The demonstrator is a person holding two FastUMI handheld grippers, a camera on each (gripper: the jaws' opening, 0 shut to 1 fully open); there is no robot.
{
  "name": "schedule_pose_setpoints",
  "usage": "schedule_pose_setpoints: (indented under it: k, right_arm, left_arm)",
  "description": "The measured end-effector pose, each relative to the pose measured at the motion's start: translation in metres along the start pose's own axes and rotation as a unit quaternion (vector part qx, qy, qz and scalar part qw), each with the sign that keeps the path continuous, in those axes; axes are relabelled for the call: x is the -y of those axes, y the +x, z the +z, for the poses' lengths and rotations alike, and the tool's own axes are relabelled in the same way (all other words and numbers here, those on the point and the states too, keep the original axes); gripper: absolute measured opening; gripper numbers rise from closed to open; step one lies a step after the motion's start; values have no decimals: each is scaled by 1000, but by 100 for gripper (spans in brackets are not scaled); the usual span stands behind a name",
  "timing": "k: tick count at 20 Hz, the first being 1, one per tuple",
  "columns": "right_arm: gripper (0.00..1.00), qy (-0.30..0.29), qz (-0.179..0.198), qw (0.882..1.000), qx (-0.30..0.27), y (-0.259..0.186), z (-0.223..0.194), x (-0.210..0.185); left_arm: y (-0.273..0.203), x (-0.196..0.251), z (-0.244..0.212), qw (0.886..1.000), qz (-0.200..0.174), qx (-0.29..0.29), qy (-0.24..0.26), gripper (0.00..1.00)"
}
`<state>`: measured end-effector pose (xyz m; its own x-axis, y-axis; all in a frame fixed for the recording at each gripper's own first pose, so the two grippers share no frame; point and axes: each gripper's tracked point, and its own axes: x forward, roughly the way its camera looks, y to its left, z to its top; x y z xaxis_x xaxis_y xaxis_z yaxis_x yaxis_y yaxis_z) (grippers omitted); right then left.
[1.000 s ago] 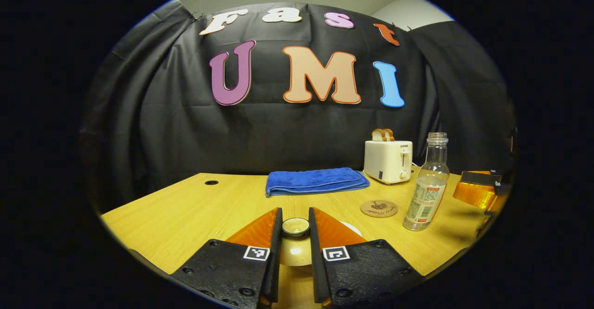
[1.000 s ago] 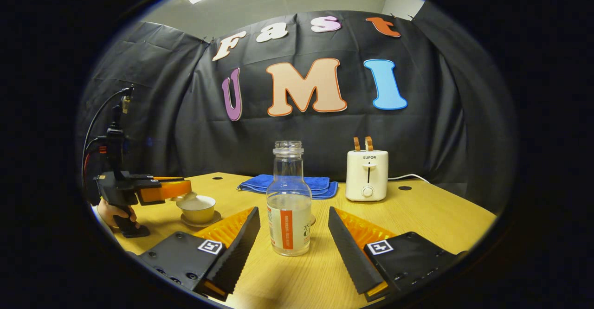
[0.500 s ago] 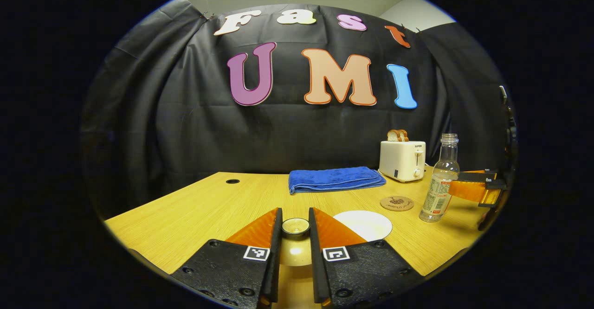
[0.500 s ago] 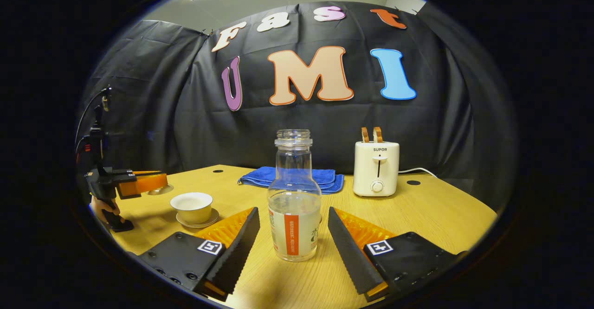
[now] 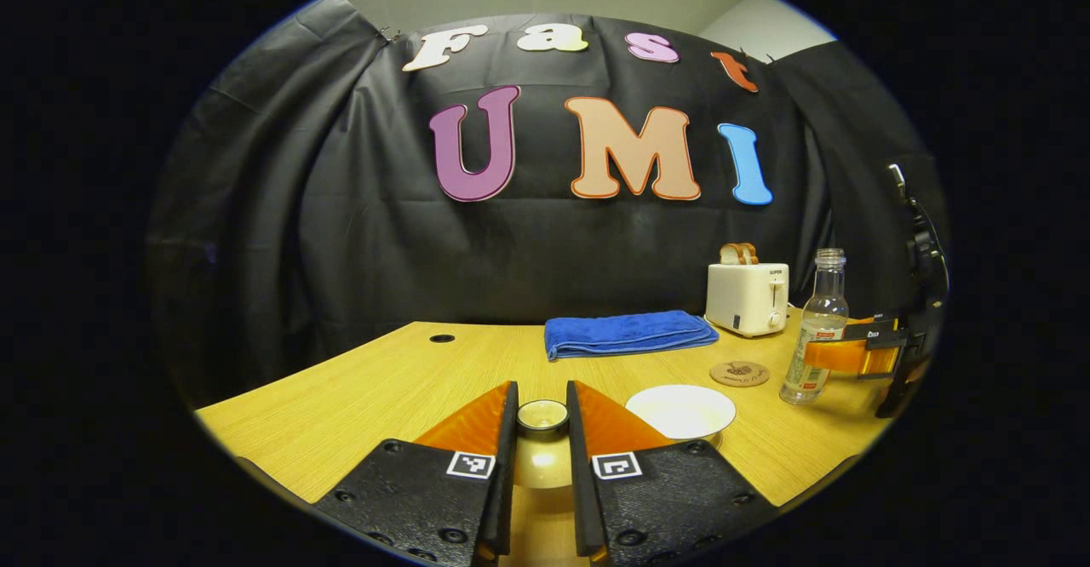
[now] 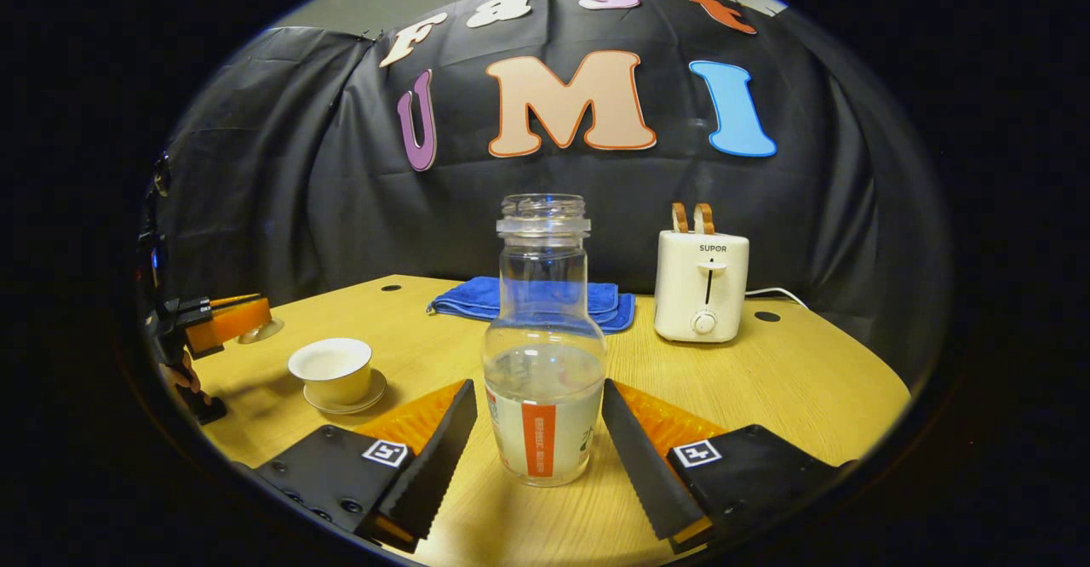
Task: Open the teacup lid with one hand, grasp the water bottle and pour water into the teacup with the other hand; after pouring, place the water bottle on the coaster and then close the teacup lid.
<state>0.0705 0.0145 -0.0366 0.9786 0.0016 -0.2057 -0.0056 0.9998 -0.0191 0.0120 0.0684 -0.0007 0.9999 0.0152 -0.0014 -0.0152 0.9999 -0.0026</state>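
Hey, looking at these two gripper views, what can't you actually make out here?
- Right gripper: whether its fingers touch the water bottle; the bottle fills the gap.
- Teacup lid: its underside and rim, hidden by the left gripper.
- Coaster: its design, too small.
- Teacup: its contents, viewed too low.

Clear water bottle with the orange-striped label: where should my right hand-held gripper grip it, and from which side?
Grip the clear water bottle on its wide labelled lower body, coming in level from the front. It stands upright on the wooden table, already between the open fingers of the right hand-held gripper. The narrow neck sits too high for pouring control.
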Motion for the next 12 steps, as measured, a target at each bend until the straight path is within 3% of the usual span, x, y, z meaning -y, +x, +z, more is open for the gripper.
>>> schedule_pose_setpoints:
  k: [3,6,12]
  right_arm:
    - [96,1,-16,1000,-5,1,-1,3]
    - [83,-2,-17,1000,-4,6,-1,6]
    - [81,-12,-37,999,-2,2,1,7]
  left_arm:
    - [-1,-1,-1,1000,1,0,0,27]
    - [-1,0,-1,1000,1,0,1,27]
    - [-4,-14,-1,1000,10,-1,0,27]
